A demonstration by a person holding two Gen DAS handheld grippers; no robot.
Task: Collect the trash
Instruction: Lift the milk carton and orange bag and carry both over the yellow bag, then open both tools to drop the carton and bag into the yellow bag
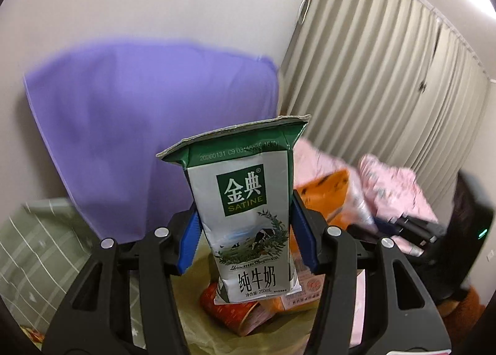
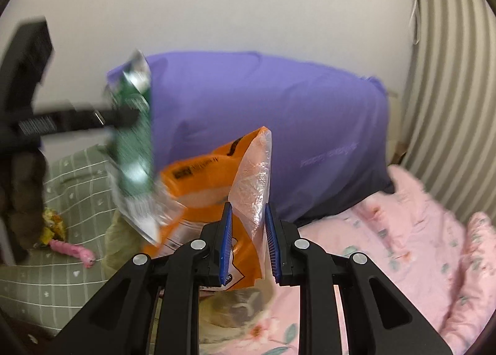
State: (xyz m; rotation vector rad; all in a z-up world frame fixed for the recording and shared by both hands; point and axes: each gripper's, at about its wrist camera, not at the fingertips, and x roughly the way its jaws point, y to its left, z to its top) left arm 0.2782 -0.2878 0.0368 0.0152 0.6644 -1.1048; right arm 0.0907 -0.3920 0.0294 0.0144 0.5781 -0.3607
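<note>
My left gripper [image 1: 245, 225] is shut on a green and white milk carton [image 1: 248, 209] and holds it upright above a yellowish bag [image 1: 198, 317] with red and orange wrappers [image 1: 235, 308] in it. The carton shows blurred in the right wrist view [image 2: 133, 141], with the left gripper's black arm [image 2: 62, 122] beside it. My right gripper [image 2: 248, 240] is shut on the clear edge of an orange plastic bag [image 2: 217, 187], held up over the bed.
A purple pillow [image 2: 279, 125] leans on the white wall. A pink floral quilt [image 2: 403, 231] lies at the right, a green checked sheet [image 2: 62, 262] at the left with a pink wrapper [image 2: 74, 251] and a yellow wrapper [image 2: 54, 225]. Beige curtains [image 1: 387, 76] hang at the right.
</note>
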